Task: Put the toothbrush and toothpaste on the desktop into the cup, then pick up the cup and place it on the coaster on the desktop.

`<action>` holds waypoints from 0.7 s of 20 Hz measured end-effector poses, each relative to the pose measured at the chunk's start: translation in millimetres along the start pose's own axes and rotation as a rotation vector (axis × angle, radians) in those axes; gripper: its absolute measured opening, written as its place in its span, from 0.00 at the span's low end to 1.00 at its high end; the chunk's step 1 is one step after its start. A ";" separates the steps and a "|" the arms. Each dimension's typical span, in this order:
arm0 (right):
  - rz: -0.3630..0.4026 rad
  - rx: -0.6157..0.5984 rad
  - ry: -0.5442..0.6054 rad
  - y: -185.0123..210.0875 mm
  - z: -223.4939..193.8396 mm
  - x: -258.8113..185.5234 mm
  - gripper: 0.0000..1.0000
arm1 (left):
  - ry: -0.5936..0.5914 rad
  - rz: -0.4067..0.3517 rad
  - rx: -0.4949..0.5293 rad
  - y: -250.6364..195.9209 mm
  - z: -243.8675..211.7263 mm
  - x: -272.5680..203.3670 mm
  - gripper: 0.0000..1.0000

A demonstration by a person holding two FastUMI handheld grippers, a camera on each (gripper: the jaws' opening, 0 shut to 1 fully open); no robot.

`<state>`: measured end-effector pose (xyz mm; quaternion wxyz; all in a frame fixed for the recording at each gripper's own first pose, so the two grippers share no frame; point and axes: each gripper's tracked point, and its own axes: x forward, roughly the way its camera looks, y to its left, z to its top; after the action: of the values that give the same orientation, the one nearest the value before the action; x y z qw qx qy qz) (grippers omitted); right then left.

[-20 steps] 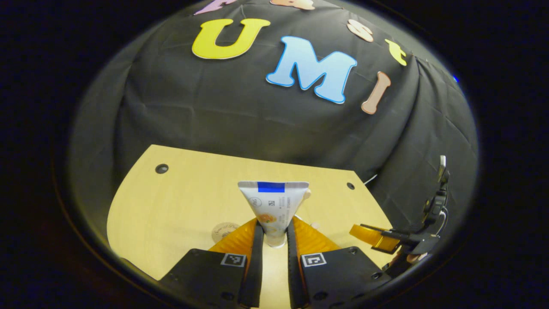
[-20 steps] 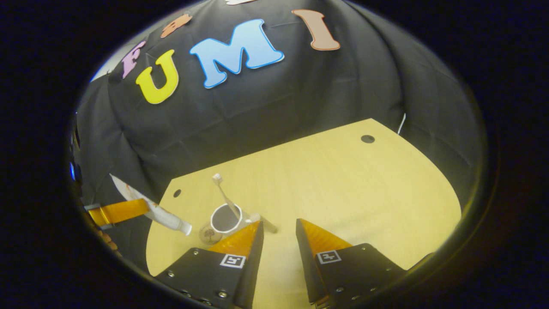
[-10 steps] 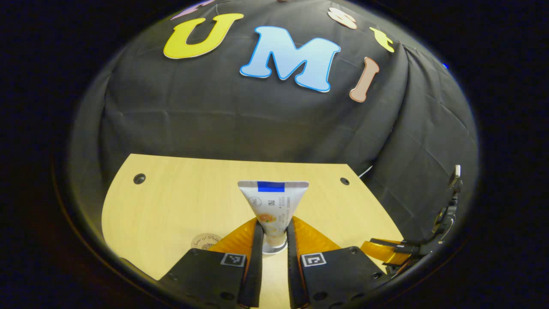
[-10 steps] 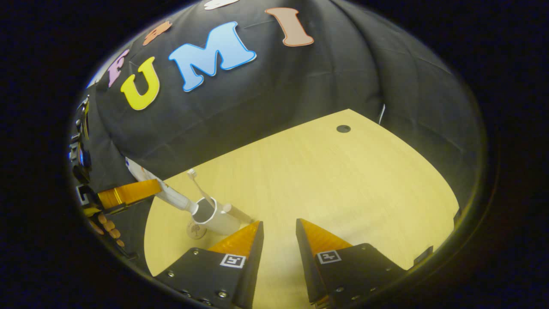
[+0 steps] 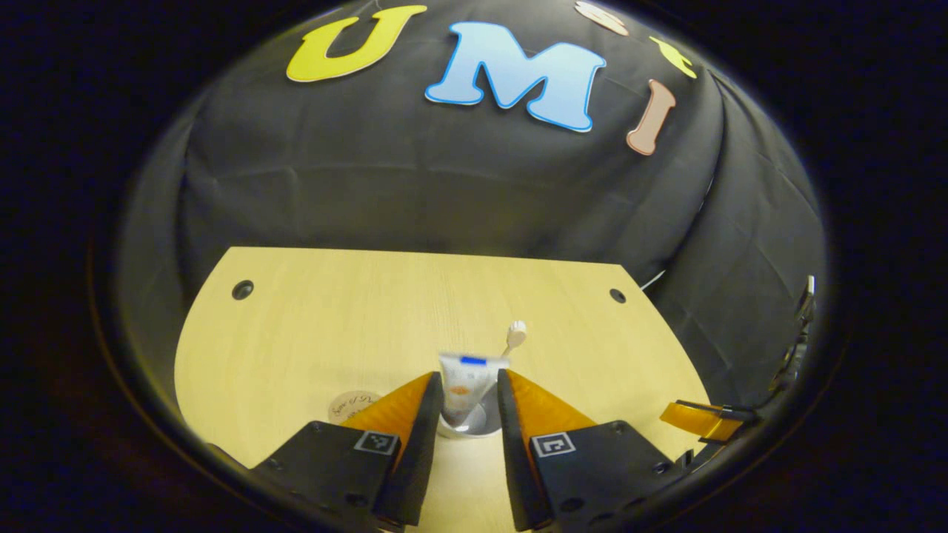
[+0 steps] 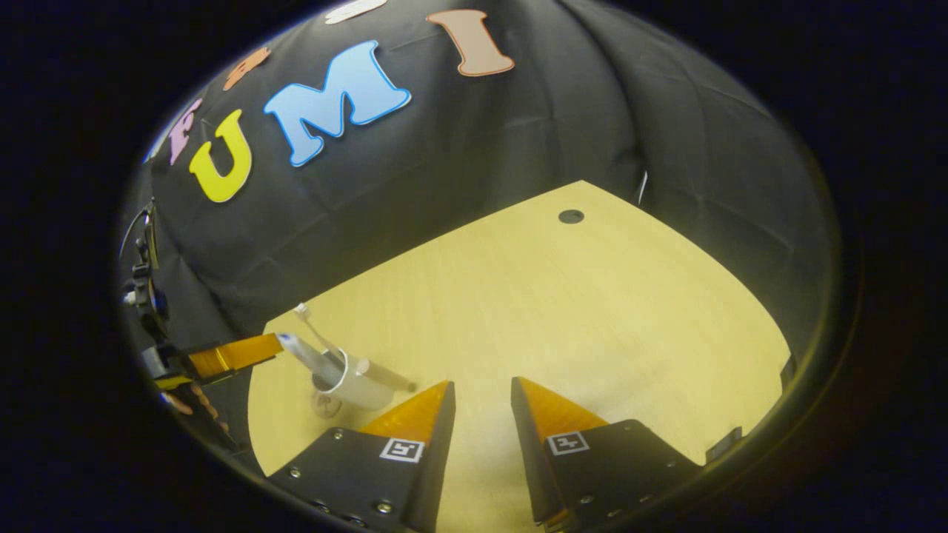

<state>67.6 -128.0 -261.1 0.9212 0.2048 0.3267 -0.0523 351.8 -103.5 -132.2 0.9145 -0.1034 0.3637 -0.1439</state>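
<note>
Left gripper view
Step in hand: the toothpaste (image 5: pixel 465 383) stands in the cup (image 5: pixel 466 426), cap end down and crimped end up, just ahead of the fingertips; I judge the loading step to be at its end.
Left gripper (image 5: pixel 464 389): fingers parted, one on each side of the tube with a little gap showing; released, gripping nothing.
Toothbrush (image 5: pixel 513 337): its head pokes up just beyond the tube, slightly right of the fingers' line, so it looks to sit in the cup too.
Coaster (image 5: pixel 352 406): flat on the desktop (image 5: pixel 333 326), just left of the left finger and close beside the cup.

Right gripper view
Right gripper (image 6: pixel 480 392): fingers spread, nothing between them but bare desktop; idle.
Cup: seen far left of these fingers, toothbrush and tube leaning out of it, the other gripper's fingertip at the tube's top.
Coaster: a small disc at the cup's foot, on its near-left side.

Next move, as I judge it
Calls for: backing the fingers clear of the tube, then gripping the cup's wall and setting it on the coaster.
Risk: the leaning contents may tip the cup when it is lifted.
</note>
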 end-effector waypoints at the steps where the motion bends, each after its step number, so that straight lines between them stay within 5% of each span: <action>1: 0.008 -0.005 0.005 2.1 -1.4 0.8 0.46 | -0.005 0.005 0.012 -0.1 2.7 -0.5 0.60; 14: 0.193 -0.315 0.207 62.6 -28.6 31.8 0.46 | -0.043 0.089 -0.046 46.5 -4.6 -52.1 0.57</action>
<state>90.2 -58.1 -279.5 0.9040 0.0931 0.4027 0.1091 321.2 -42.7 -116.0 0.9250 -0.1111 0.3516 -0.0922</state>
